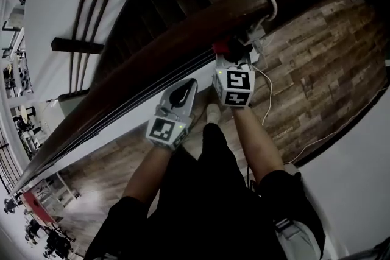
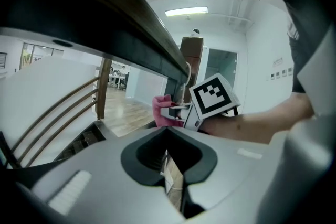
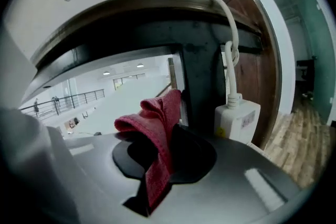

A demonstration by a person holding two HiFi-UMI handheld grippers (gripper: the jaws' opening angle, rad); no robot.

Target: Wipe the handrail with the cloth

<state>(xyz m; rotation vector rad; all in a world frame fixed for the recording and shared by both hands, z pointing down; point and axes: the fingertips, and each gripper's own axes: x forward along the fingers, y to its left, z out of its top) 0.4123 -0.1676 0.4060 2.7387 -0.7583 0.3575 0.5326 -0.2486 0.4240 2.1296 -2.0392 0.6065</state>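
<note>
**Under the rail's top end: cloth clamped, left claw shut and empty**

Across the head view runs the dark wooden handrail (image 1: pixel 170 45), a long diagonal from upper right to lower left, with plank flooring (image 1: pixel 317 52) on the far side of it and a white balustrade wall (image 1: pixel 55 3) off to the left. Both of the person's forearms reach up toward the rail from below.

Now the right gripper (image 1: pixel 230 53): it sits tucked in at the rail's lower edge, marker cube facing the head camera, its jaws closed on the red cloth (image 3: pixel 157 123). The cloth is pinched along a narrow strip, with a folded bunch standing up above the jaws, just below the rail's dark underside. Whether it touches the wood I cannot tell.

And the left gripper (image 1: pixel 186 87): just beside the right one, a little lower, pointing up at the rail. Its jaws meet at the tips, nothing between them.

Just past the cloth, a white power adapter (image 3: pixel 236 118) hangs against a dark post, its white cable (image 3: pixel 231 23) looped up over the top of the rail.
</note>
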